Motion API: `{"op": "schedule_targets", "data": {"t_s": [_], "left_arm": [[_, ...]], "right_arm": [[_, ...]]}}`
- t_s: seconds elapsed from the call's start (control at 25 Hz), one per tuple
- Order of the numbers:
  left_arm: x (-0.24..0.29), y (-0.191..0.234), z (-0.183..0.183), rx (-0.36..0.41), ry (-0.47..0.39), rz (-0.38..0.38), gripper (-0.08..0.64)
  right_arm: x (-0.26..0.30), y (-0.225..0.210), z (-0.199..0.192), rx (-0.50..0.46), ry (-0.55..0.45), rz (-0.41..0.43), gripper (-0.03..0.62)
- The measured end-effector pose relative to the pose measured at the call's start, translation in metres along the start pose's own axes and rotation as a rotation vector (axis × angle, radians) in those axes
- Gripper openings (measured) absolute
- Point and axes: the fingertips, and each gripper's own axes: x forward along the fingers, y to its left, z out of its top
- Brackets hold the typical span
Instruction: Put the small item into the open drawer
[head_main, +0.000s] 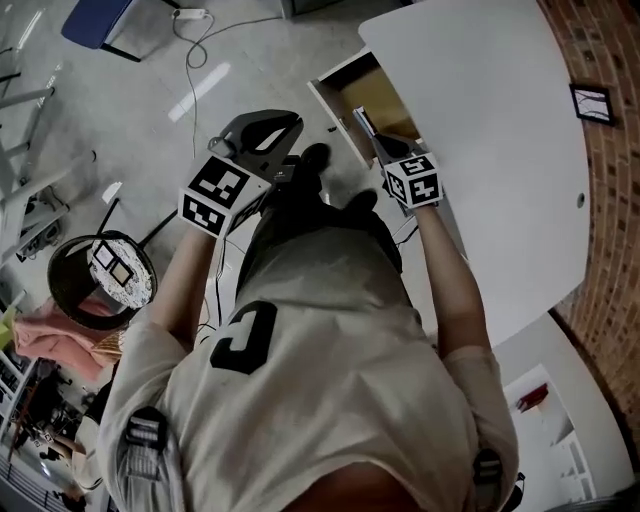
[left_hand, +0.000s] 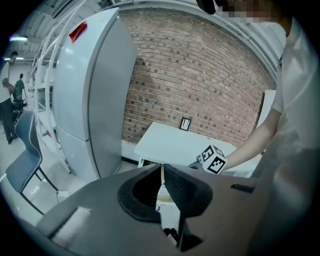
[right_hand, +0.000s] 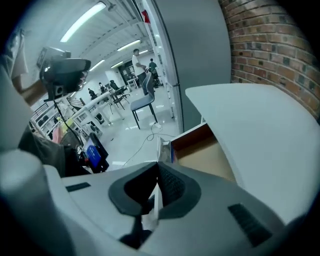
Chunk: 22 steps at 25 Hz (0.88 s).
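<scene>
Tabletop (head_main: 490, 130) is the biggest thing in the head view: white, running along the brick wall (head_main: 610, 250), its right end cut off by the frame. My operator's torso fills the lower middle of that view and hides the floor under it.

Open drawer (head_main: 332, 100) sticks out from the tabletop's left edge. I can see the brown inside, but the back part is tucked under the top, so I can't read its full depth. The right gripper view shows the same drawer (right_hand: 200, 145) just ahead of the tips, and I can't make out anything inside it.

Left tongs (head_main: 288, 125) are held over the floor, left of the drawer and well apart from it. In the left gripper view those tongs (left_hand: 162, 169) are pressed together, with only a hairline slit of light between the pads and nothing in it.

Right tongs (head_main: 364, 120) have their tips over the drawer opening, close to the tabletop edge. In their own view the right tongs (right_hand: 157, 169) are clamped on the small item (right_hand: 154, 205).

Only a thin white sliver of the item shows, edge-on between the pads. Most of it is buried, so I can't tell what it is. The head view doesn't show it at all because the tongs cover it. It sits in the right tongs' grip at the drawer mouth, and I can't tell whether it is past the rim.
</scene>
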Motion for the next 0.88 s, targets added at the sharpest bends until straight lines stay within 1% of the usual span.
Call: {"op": "schedule_targets", "data": {"t_s": [0.16,0.4,0.6,0.72,0.88], "left_arm": [[0.004,0.002,-0.020,-0.031,0.056,-0.002,0.018],[0.003,0.006,-0.043,-0.068,0.112,-0.001,0.018],[0.003,-0.004,-0.053,-0.081,0.153,-0.010,0.018],[0.003,-0.011,-0.053,-0.076,0.168,-0.016,0.018],[-0.002,-0.002,-0.058,-0.070,0.172,-0.013,0.018]], "right_arm": [[0.032,-0.013,-0.022,-0.038,0.077,0.002,0.005],[0.065,-0.017,-0.047,-0.049,0.120,0.011,0.005],[0.072,-0.021,-0.063,-0.084,0.154,0.009,0.006],[0.072,-0.023,-0.070,-0.074,0.166,-0.006,0.006],[0.078,-0.020,-0.069,-0.064,0.172,-0.014,0.008]]}}
